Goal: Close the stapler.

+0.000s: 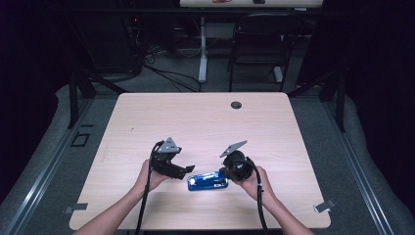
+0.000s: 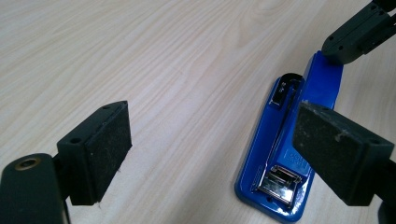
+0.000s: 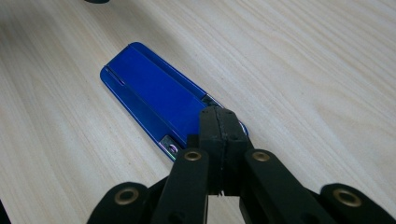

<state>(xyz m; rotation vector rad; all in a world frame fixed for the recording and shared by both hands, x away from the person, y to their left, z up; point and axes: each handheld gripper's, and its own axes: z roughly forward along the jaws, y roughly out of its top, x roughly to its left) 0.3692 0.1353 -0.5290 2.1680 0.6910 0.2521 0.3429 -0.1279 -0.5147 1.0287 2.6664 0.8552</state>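
Looking down on a pale wood-grain table [image 1: 205, 117] with a round black cable grommet [image 1: 236, 105] near its far edge, in a dim room with dark curtains. Beyond the table stand a black chair [image 1: 259, 46] and a white desk leg [image 1: 202, 54], with loose cables on the grey floor. A flat blue stapler [image 1: 208, 181] with a silver metal staple channel lies on the table near the person's edge, between the two hands, nothing covering it. The left gripper [image 2: 210, 140] sits just beside the stapler's left end, jaws wide apart and holding nothing. The right gripper [image 3: 223, 122] has its jaws pressed together, tips resting on the stapler's right end.
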